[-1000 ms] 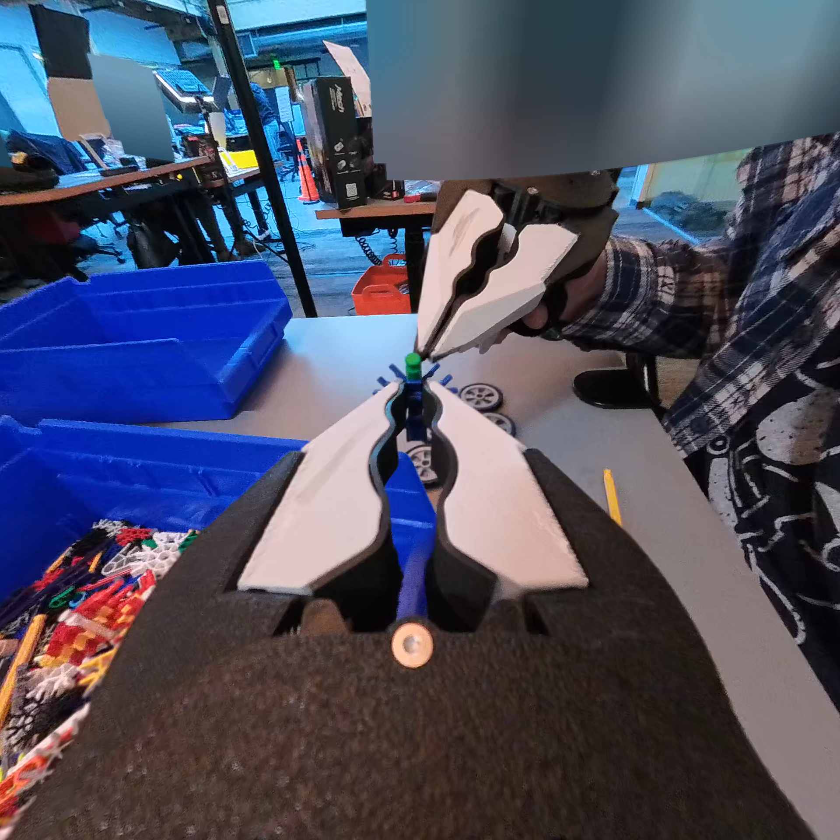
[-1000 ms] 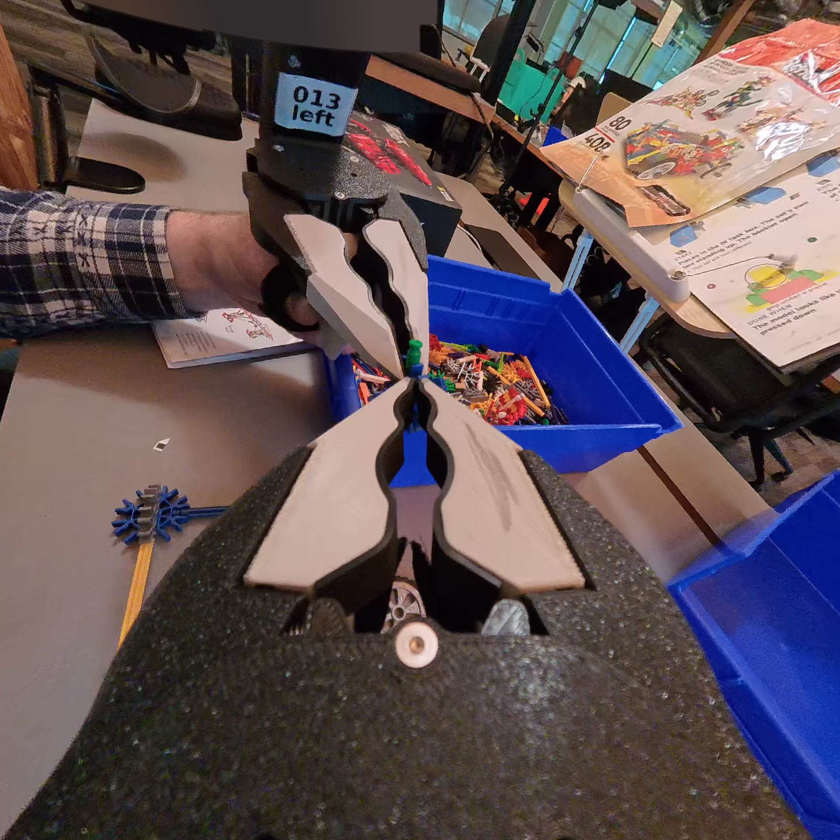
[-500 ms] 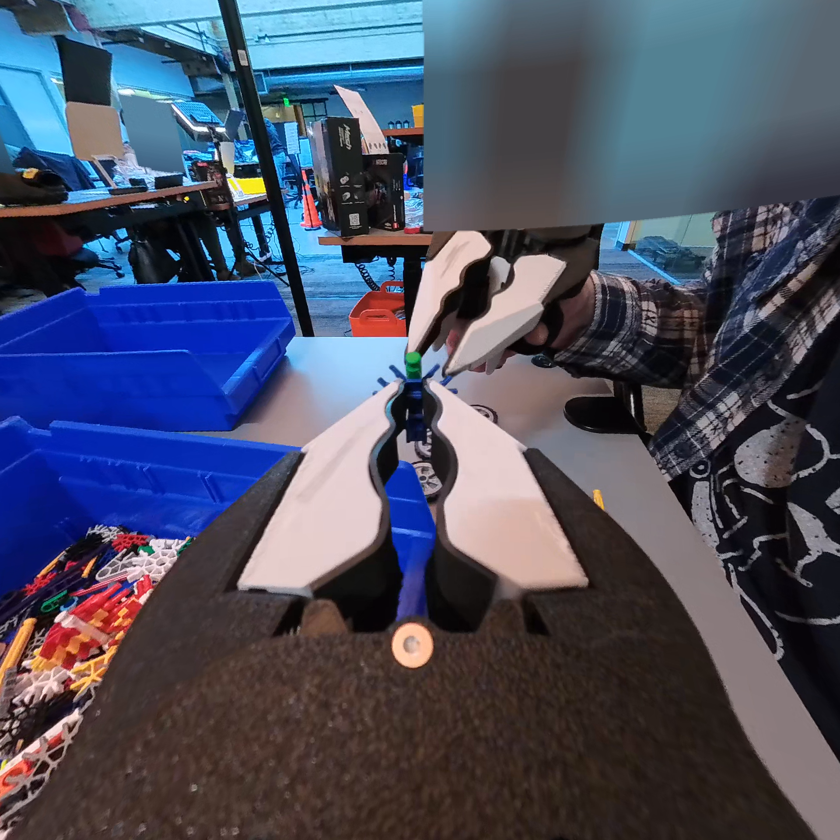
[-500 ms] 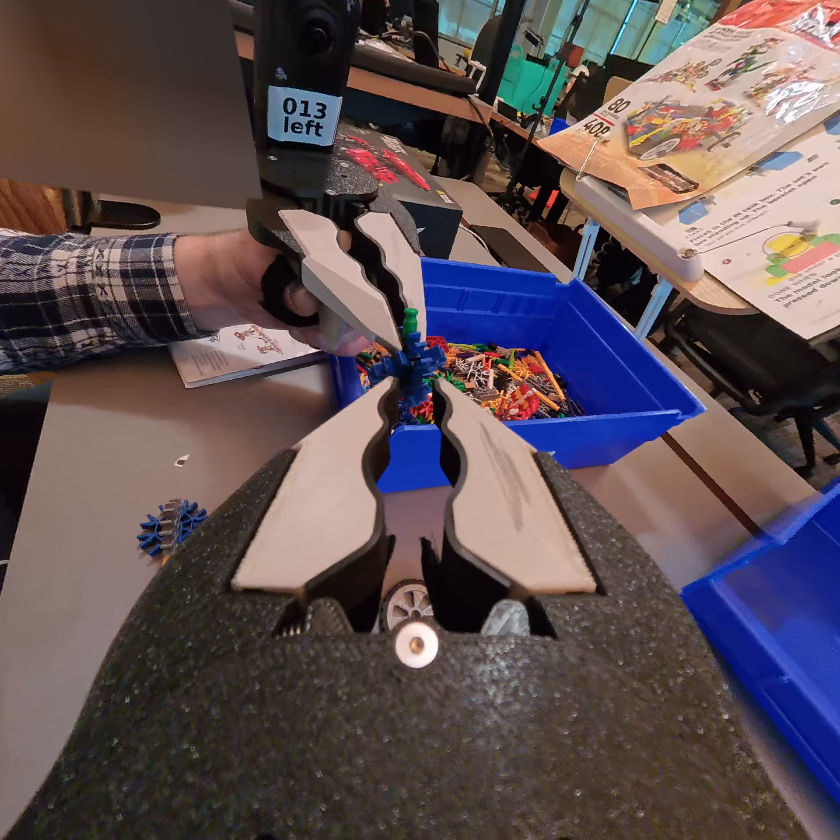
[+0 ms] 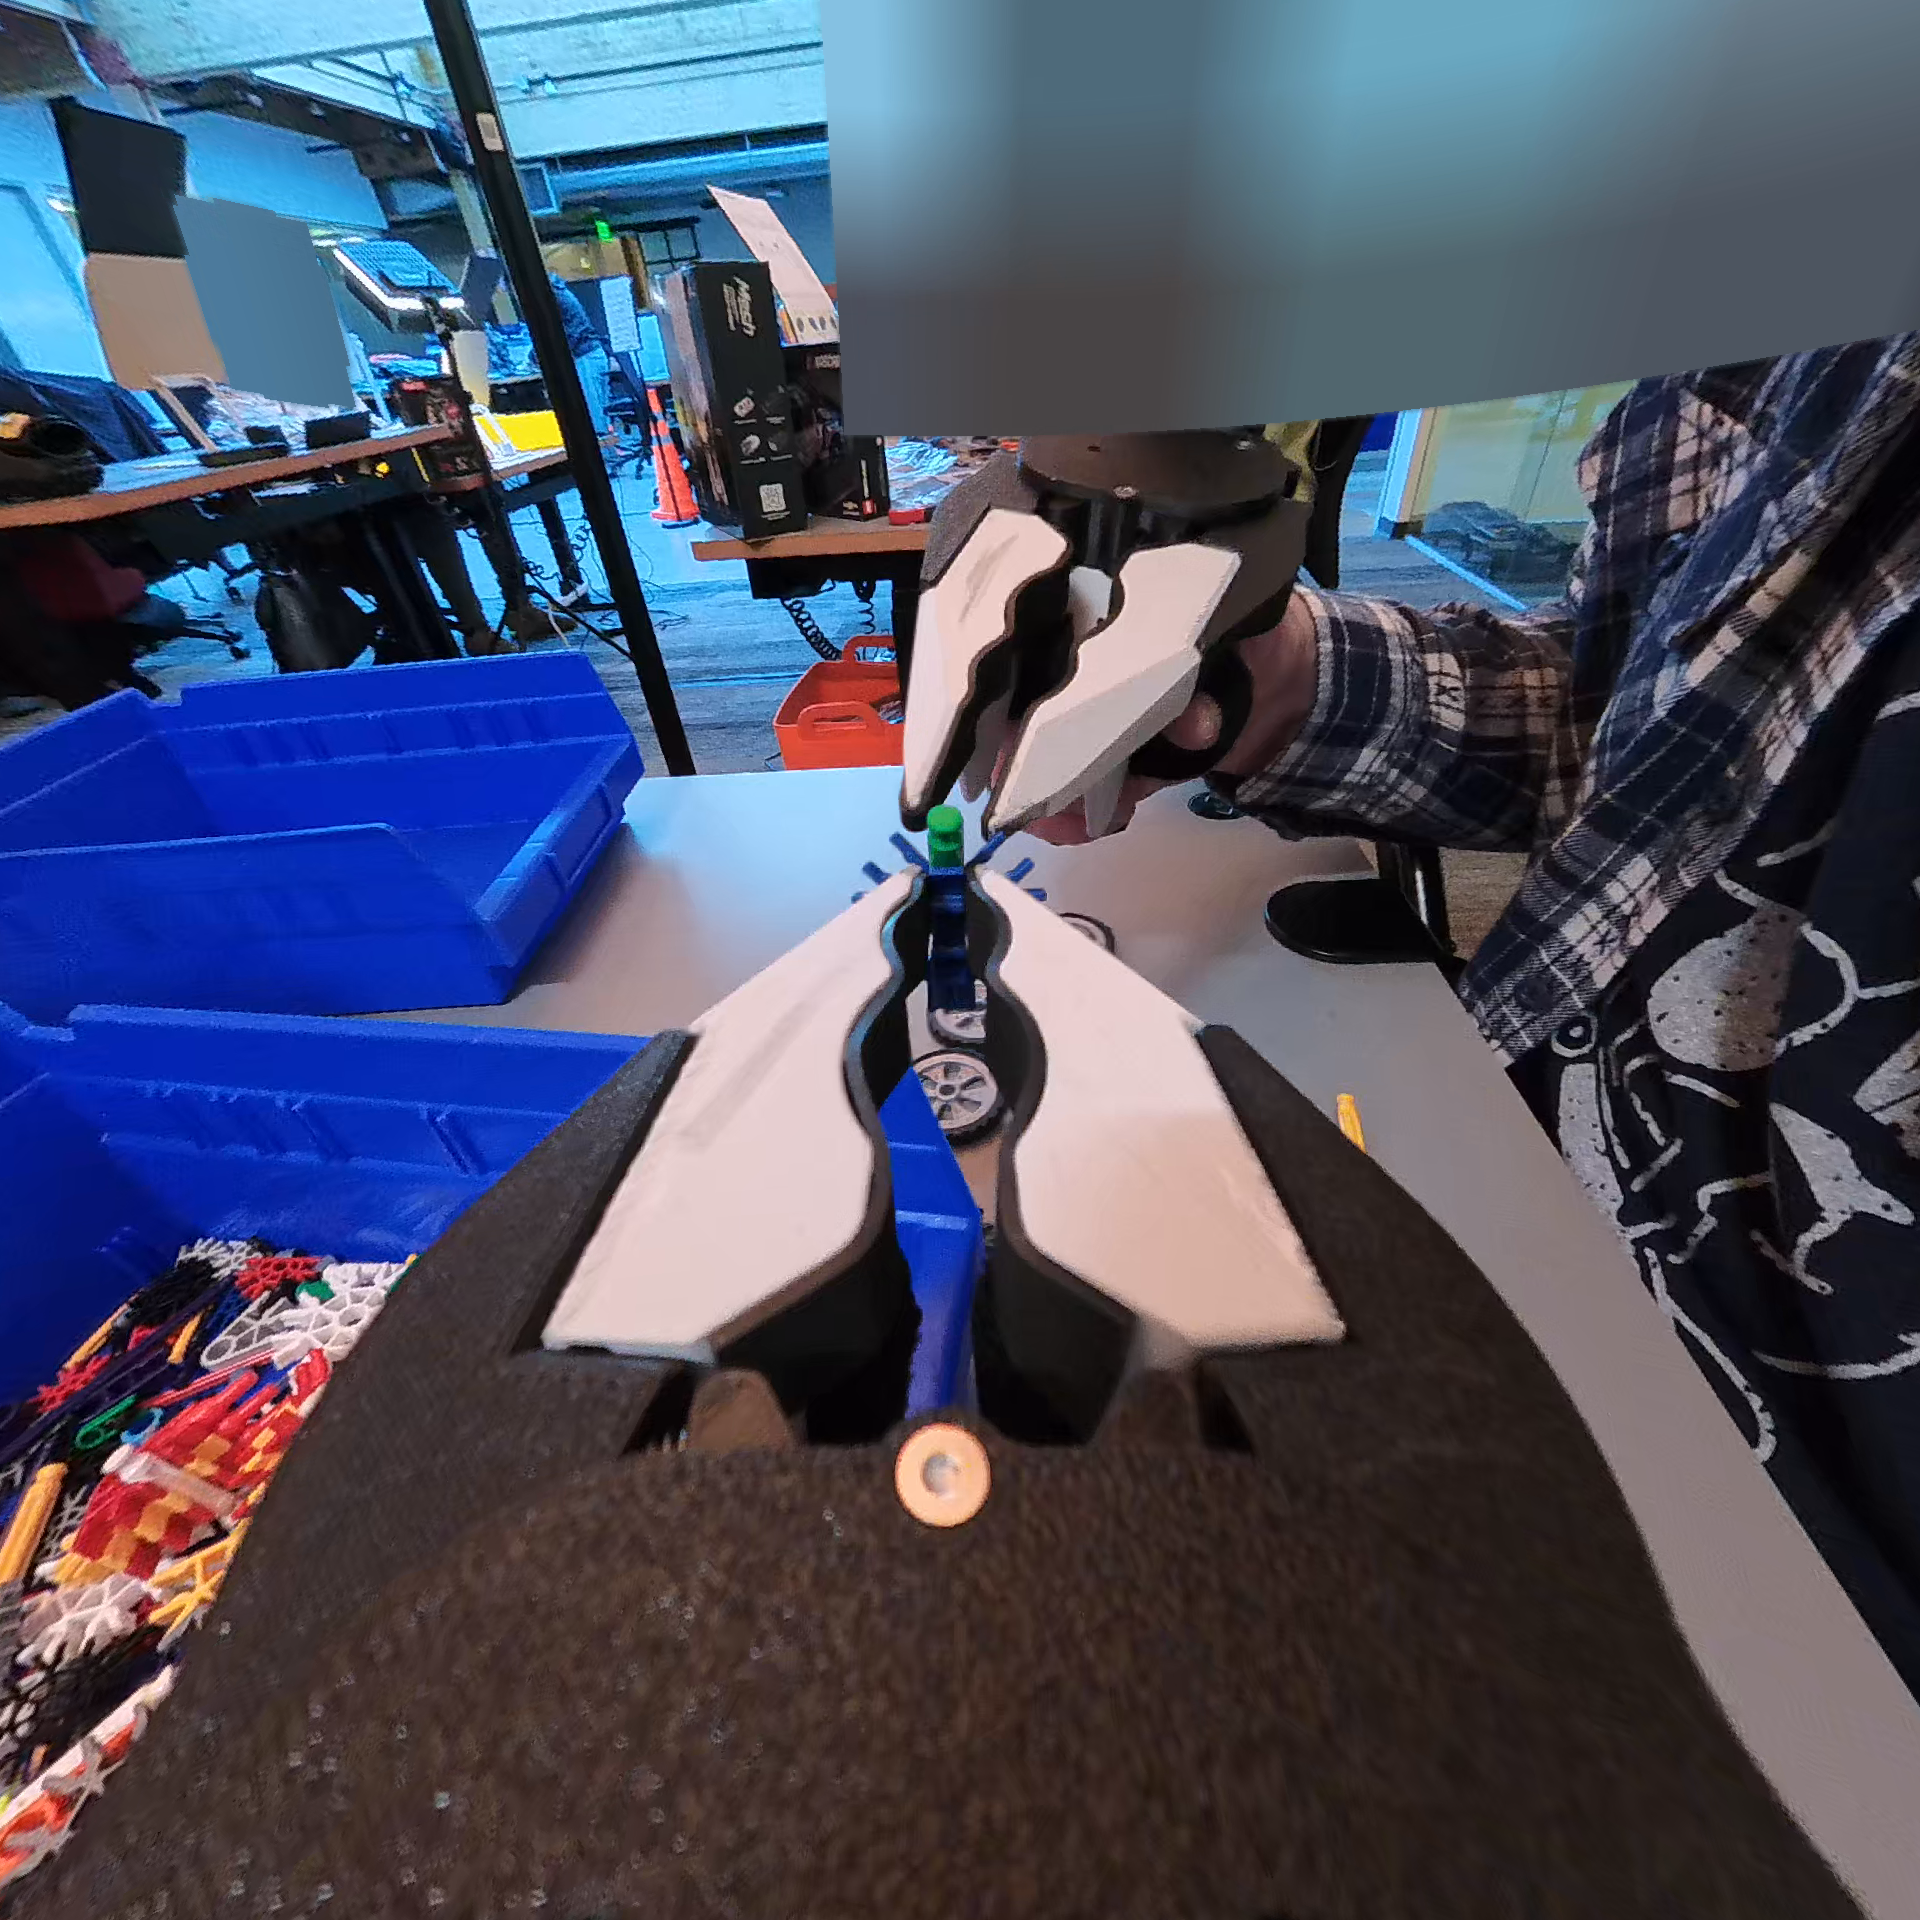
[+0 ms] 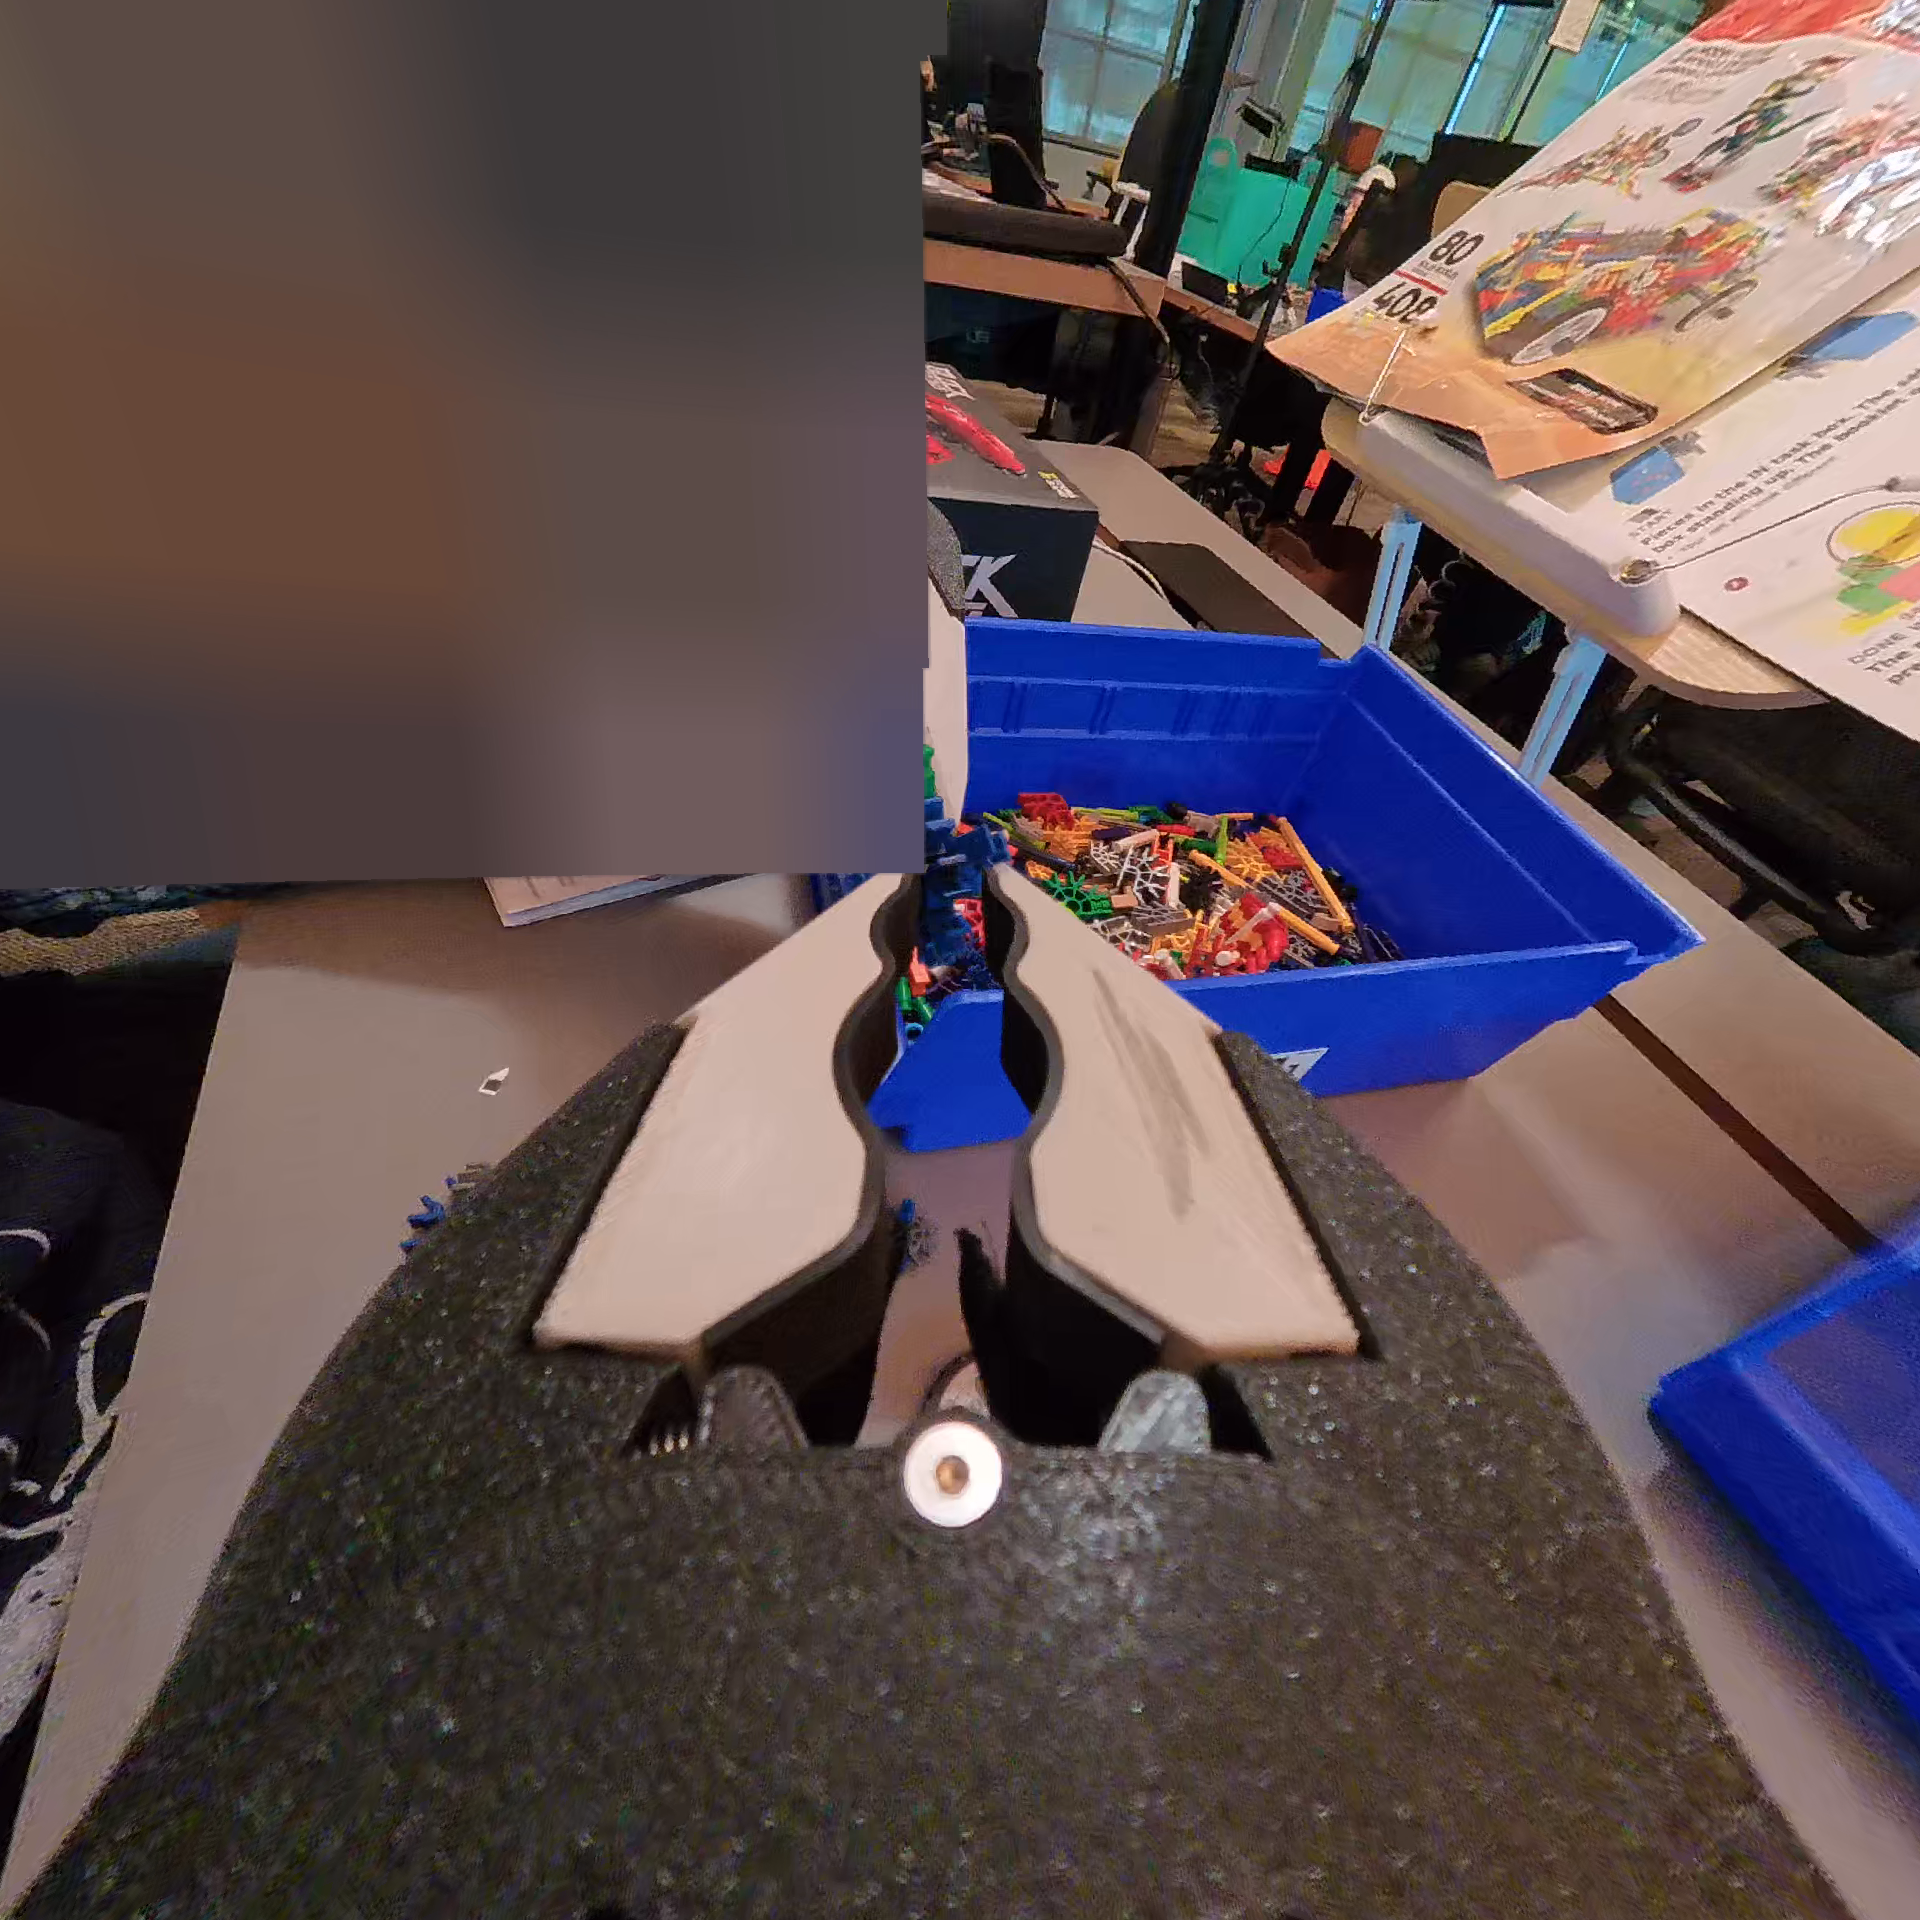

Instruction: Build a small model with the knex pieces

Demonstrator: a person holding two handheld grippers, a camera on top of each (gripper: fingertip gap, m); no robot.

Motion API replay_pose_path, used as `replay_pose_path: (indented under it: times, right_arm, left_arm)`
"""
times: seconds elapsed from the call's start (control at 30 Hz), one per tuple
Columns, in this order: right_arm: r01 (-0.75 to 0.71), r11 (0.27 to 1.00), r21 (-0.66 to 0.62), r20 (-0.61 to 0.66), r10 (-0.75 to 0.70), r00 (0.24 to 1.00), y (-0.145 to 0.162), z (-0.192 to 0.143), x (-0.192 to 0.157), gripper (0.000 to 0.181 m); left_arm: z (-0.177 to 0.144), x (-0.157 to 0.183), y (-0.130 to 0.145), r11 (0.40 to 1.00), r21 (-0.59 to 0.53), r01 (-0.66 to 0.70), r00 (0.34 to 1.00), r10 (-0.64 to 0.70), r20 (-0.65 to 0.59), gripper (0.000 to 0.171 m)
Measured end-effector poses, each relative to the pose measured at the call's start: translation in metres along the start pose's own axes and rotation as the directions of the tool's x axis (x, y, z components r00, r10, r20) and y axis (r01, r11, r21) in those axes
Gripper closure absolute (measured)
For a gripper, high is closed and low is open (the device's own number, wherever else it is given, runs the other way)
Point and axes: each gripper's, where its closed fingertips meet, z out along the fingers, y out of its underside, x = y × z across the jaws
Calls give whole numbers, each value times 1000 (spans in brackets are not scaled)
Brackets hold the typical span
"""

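My left gripper (image 5: 945, 883) is shut on a blue connector piece (image 5: 945, 940), held above the grey table (image 5: 1299, 1039). A short green rod (image 5: 943, 834) sticks up out of the piece, past my fingertips. My right gripper (image 5: 956, 816), held by a hand in a plaid sleeve, points down at the rod. Its jaws are open and its tips stand either side of the rod's top. In the right wrist view the right gripper (image 6: 948, 883) is open, with the blue connector piece (image 6: 951, 857) just beyond the gap. A blurred patch hides most of the left gripper there.
A blue bin (image 6: 1455, 1029) of mixed coloured parts stands behind the grippers; it also shows in the left wrist view (image 5: 312, 1122). An empty blue bin (image 5: 312, 883) is further back. Small wheels (image 5: 961, 1086) and a yellow rod (image 5: 1348, 1117) lie on the table. Instruction sheets (image 6: 1662, 260) hang at right. Both grippers' tips are close together, under 4 cm apart.
My right gripper was shut at the green rod's tip a second ago. It has opened and lifted slightly. My left gripper keeps its hold on the blue piece.
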Motion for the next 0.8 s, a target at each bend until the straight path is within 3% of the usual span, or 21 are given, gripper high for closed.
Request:
replay_pose_path:
  times: [0.43,0.63,0.7,0.8]
  right_arm:
    - [38,999,-3,19,-38,999,1,1,-5,176]
    - [-16,999,-32,62,18,998,9,4,-9,176]
    - [-40,998,-39,75,43,996,10,5,-9,176]
    - [-82,994,-65,81,87,993,16,6,-7,176]
  left_arm:
    - [1,6,3,1000,-17,-1,999,0,-35,168]
    - [1,8,4,1000,-24,-20,999,19,-43,169]
    - [2,9,2,999,-20,-47,998,47,-31,169]
    - [5,7,5,976,-91,-198,978,203,51,168]
